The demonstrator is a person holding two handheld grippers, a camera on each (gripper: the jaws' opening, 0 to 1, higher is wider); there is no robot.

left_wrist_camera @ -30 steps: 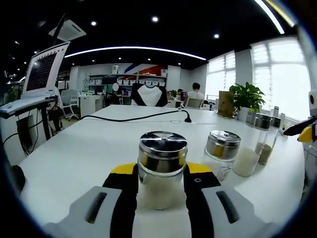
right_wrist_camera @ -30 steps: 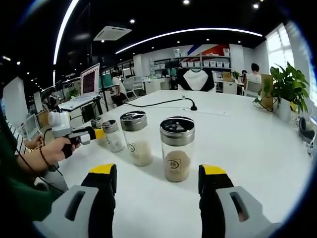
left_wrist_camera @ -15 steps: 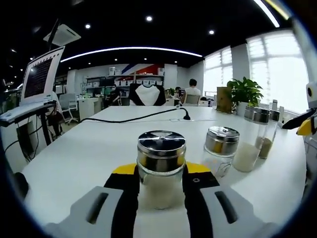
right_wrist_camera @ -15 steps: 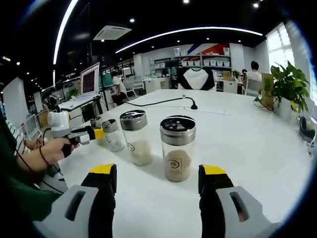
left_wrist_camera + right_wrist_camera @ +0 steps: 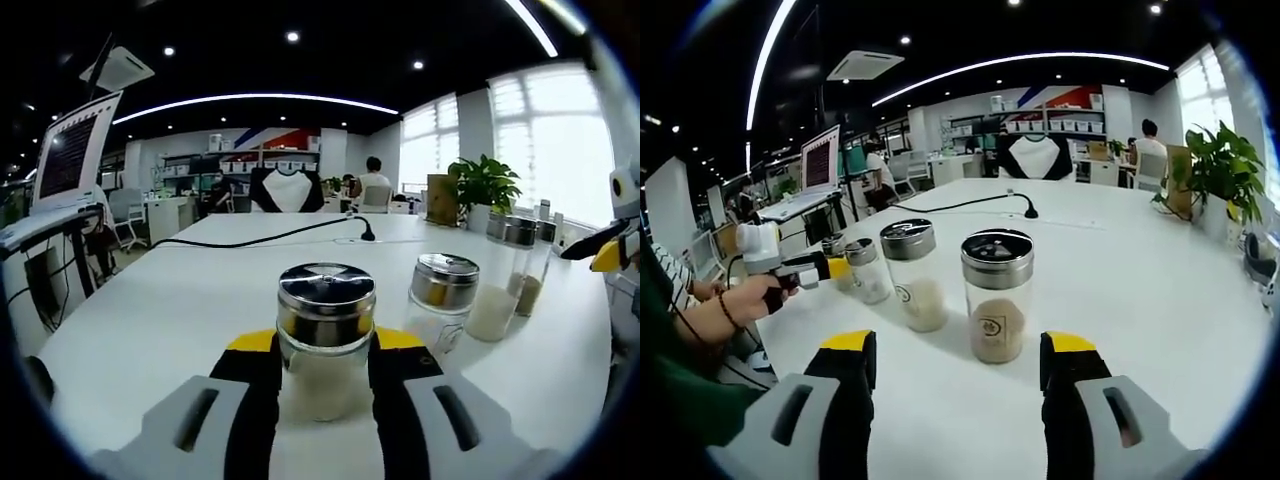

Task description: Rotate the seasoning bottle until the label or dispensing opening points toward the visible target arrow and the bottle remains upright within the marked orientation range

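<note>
A glass seasoning bottle [image 5: 325, 345] with a shiny metal lid and pale powder stands upright on the white table [image 5: 150, 310]. My left gripper [image 5: 325, 352] is shut on it, its yellow-tipped black jaws pressed against both sides. The right gripper view shows the left gripper [image 5: 818, 270] held by a hand [image 5: 745, 300] at the far-left bottle [image 5: 837, 262] of a row. My right gripper [image 5: 960, 352] is open. A bottle of brown powder [image 5: 996, 310] stands just beyond its tips, untouched. The right gripper [image 5: 612, 255] appears at the edge of the left gripper view.
Two other bottles [image 5: 912, 278] [image 5: 868, 272] stand in the row between the held one and the brown one. A black cable [image 5: 980, 205] crosses the far table. A potted plant [image 5: 1215, 175] is at the right, a laptop [image 5: 820, 160] at the left.
The left gripper view has swung slightly, with the background drifting left; the bottle stays clamped between the jaws. The right gripper view is almost the same.
</note>
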